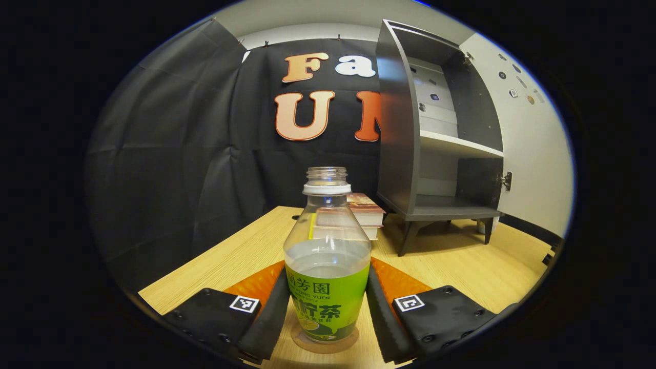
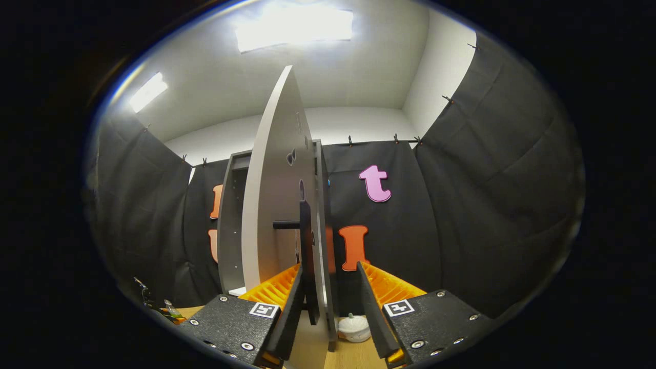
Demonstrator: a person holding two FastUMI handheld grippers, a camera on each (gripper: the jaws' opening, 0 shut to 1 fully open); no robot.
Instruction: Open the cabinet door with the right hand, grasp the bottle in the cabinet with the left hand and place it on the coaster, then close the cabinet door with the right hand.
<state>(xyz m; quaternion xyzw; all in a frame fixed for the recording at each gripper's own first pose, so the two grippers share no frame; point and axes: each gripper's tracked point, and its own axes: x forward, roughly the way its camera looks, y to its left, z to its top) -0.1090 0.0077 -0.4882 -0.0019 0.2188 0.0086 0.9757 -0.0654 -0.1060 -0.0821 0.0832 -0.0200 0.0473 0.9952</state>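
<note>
A capless clear bottle [image 1: 327,256] with a green label, partly filled, stands upright on a round coaster [image 1: 307,344] on the wooden table. My left gripper [image 1: 328,312] is shut on the bottle's lower half, a finger against each side. Behind it to the right the grey cabinet [image 1: 400,154] stands with its pale door [image 1: 528,154] swung wide. In the right gripper view the door [image 2: 277,205] shows edge-on. Its dark handle [image 2: 306,246] sits between the fingers of my right gripper [image 2: 330,307], close to the left finger. That gripper is open, with a wide gap on the right.
A stack of books [image 1: 366,210] lies on the table [image 1: 241,251] just left of the cabinet's legs. The cabinet has a white shelf [image 1: 458,146] with nothing on it. A small white rounded object [image 2: 354,328] sits on the table beyond the door's edge.
</note>
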